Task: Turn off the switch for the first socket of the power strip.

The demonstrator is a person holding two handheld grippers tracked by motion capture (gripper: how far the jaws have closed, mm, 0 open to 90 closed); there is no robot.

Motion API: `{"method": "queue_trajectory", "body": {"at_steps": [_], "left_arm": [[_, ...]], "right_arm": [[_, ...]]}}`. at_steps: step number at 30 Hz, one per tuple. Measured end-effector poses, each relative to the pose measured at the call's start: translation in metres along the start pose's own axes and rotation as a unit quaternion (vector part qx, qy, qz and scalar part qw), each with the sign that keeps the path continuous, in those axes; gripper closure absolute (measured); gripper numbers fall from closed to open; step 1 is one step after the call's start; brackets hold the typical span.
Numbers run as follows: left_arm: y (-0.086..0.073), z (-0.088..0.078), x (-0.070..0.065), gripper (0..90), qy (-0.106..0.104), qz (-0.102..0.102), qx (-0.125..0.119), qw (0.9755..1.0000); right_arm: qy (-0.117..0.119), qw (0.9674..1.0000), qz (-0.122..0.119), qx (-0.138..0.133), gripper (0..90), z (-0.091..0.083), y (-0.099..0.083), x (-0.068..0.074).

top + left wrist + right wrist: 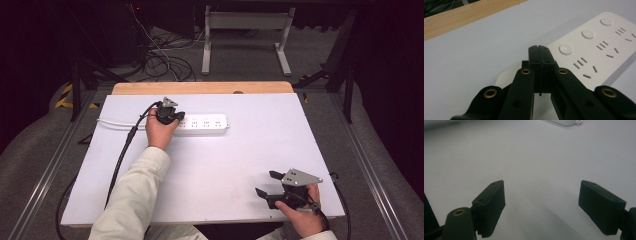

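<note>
Left gripper (169, 116) at the cord end of the white power strip (205, 123), jaws clenched together with nothing between them, tips over the strip's end near its first round button (565, 49); strip lies flat at the far-left part of the white table (250, 150), cord (112, 122) trailing left; right gripper (267, 186) near the front-right corner, jaws spread wide and empty over bare surface.

Smooth white plastic power strip (596, 50) on matt white table (240, 165).
</note>
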State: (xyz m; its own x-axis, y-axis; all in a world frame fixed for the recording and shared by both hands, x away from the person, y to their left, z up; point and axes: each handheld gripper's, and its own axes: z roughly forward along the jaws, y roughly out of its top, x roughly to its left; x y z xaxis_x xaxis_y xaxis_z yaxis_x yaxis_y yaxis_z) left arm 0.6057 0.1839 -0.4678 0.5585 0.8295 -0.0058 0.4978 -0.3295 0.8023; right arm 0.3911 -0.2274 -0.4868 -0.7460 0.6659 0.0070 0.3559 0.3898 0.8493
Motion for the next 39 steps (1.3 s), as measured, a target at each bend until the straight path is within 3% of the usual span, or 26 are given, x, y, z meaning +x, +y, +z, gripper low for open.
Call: {"method": "queue_trajectory", "body": {"at_steps": [39], "left_arm": [[-0.0019, 0.0023, -0.0047, 90.0, 0.011, 0.01, 0.006, 0.9999]], "right_arm": [[0.002, 1.0, -0.003, 0.0, 21.9, -0.0011, 0.0, 0.0015]]}}
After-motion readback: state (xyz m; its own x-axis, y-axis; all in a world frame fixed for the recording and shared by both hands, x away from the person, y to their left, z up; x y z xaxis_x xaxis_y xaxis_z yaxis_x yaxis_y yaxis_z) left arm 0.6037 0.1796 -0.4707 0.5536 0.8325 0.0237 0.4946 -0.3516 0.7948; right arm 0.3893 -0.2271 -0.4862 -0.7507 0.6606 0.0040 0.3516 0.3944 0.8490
